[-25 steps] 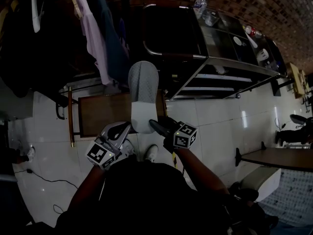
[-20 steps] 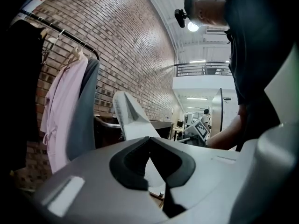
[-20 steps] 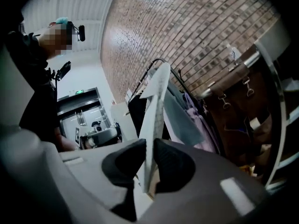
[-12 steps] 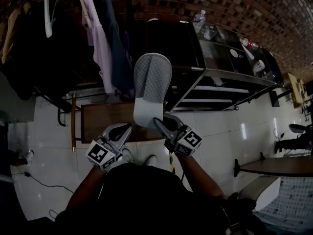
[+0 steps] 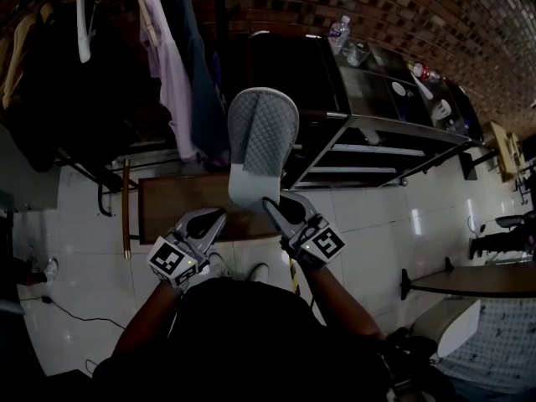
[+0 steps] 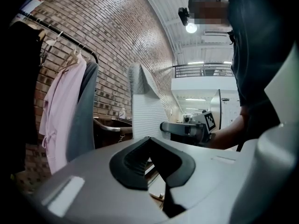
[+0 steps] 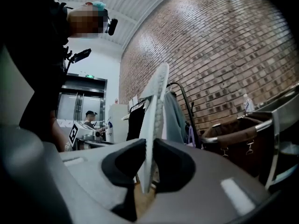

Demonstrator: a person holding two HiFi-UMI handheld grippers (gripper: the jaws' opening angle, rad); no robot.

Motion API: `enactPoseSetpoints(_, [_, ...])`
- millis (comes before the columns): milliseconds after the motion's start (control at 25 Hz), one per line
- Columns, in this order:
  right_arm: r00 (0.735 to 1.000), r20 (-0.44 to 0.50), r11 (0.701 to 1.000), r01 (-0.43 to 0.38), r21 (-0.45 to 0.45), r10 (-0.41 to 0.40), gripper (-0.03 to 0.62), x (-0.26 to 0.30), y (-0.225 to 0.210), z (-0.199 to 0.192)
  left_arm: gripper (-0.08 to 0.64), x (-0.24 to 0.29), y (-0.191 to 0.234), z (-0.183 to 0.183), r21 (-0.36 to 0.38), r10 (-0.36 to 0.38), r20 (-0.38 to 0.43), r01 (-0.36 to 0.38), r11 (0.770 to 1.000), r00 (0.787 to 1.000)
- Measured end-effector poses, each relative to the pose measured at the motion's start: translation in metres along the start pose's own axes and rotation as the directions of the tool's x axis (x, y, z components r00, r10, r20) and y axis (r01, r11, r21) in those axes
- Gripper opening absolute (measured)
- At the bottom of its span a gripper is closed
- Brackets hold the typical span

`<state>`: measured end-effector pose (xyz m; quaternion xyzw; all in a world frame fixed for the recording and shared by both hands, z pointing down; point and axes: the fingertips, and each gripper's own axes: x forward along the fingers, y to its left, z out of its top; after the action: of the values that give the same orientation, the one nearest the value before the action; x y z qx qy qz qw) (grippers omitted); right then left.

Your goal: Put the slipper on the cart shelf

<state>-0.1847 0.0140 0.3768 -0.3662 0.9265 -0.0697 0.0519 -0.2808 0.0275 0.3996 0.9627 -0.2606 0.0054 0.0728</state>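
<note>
The left gripper (image 5: 213, 219) hangs empty, jaws together, just beside the grey slipper (image 5: 261, 136), which the nearer right gripper (image 5: 270, 207) pinches by the heel, long axis pointing away, toe raised toward the cart shelf (image 5: 368, 151) ahead and rightward.

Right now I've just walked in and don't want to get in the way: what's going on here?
A person holds a tool in each hand. The right tool is clamped on the lower end of a grey slipper, which stands upright in the air in front of the metal cart. The left tool is beside it, shut with nothing between its jaws. The slipper is not yet on a cart shelf.
</note>
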Motion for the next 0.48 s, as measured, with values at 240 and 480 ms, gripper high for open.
enactPoseSetpoints(240, [1.0,-0.003,1.0,0.002,0.006,-0.002,0.058,0.0015,0.0007,-0.0012,0.0,-0.0002,0.0027,-0.0029,-0.014,-0.006,-0.032,0.006,1.0,0.999])
enactPoseSetpoints(480, [1.0,-0.016,1.0,-0.007,0.014,0.007,0.058,0.0045,0.0034,-0.0081,0.0,-0.003,0.0047,-0.0006,-0.005,-0.013,-0.002,0.013,1.0,1.0])
